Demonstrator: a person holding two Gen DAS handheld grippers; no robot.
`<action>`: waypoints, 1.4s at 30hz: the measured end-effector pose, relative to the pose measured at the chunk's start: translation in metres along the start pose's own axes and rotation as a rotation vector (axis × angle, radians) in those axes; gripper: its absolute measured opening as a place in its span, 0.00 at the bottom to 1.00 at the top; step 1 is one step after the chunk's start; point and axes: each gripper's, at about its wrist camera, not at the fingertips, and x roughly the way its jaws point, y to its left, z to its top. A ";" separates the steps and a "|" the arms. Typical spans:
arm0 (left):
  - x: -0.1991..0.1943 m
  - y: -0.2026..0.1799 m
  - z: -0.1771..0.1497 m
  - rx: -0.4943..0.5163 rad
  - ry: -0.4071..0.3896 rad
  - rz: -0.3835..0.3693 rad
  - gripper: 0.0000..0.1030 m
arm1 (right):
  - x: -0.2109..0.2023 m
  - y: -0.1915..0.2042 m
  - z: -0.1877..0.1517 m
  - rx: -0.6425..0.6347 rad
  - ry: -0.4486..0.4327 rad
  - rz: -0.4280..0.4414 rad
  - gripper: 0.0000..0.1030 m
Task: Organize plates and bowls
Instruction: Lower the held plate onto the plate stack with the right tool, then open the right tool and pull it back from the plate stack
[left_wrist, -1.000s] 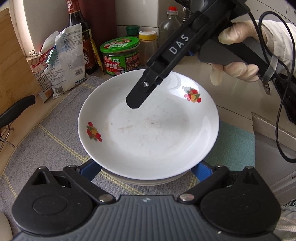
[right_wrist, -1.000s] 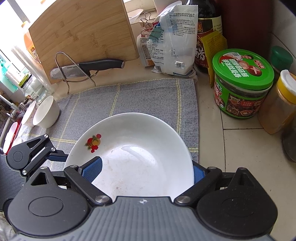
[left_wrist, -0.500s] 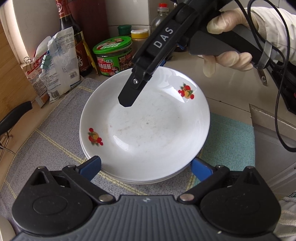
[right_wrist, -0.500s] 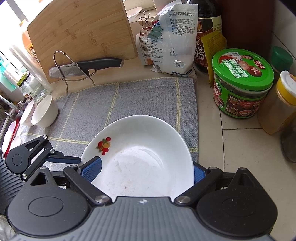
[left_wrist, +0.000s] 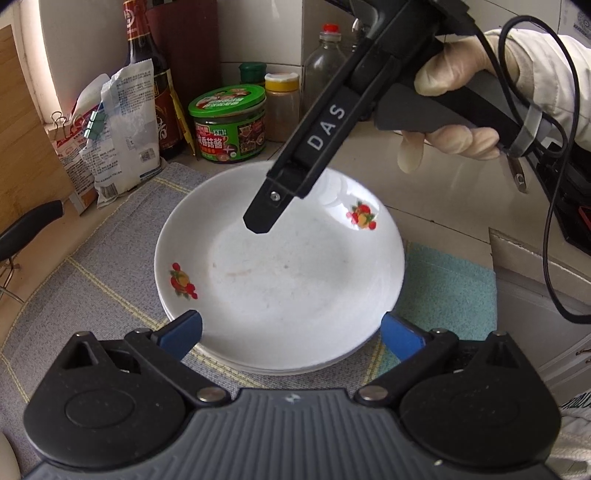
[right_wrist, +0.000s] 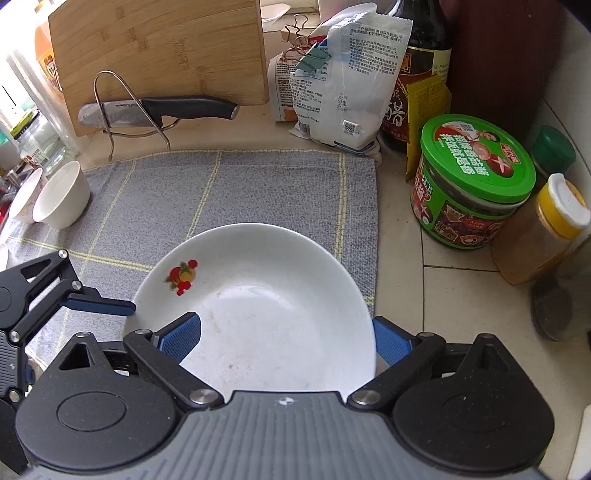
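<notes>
A white plate (left_wrist: 280, 273) with fruit prints lies on top of a stack of plates (left_wrist: 295, 367) on the grey mat (right_wrist: 229, 188). My left gripper (left_wrist: 291, 334) is open, its blue pads either side of the stack's near rim. My right gripper (right_wrist: 286, 338) points steeply down at the top plate (right_wrist: 266, 306). Its jaws are opening, with the plate between the pads but not pressed. In the left wrist view one black finger (left_wrist: 260, 218) of it hovers over the plate's far side. Two small white bowls (right_wrist: 61, 201) stand at the mat's left edge.
Behind the mat stand a knife on a wire stand (right_wrist: 147, 110), a bamboo board (right_wrist: 159, 48), clipped bags (right_wrist: 343, 85), a dark sauce bottle (right_wrist: 417, 74), a green-lidded jar (right_wrist: 472, 181) and a spice jar (right_wrist: 546, 229). A teal cloth (left_wrist: 447, 291) lies right of the stack.
The top plate has come down to lie flat on the stack. The right gripper's jaws have widened and its finger has lifted slightly off the plate. The left gripper kept still.
</notes>
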 end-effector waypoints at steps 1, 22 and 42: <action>0.001 0.001 0.001 -0.004 0.000 -0.007 0.99 | -0.001 0.000 0.000 -0.005 -0.004 0.027 0.97; -0.011 0.014 -0.016 -0.096 -0.091 0.068 0.99 | -0.010 0.035 -0.016 -0.092 -0.067 -0.125 1.00; -0.105 0.024 -0.059 -0.341 -0.237 0.449 0.99 | -0.033 0.095 -0.033 -0.140 -0.249 -0.167 1.00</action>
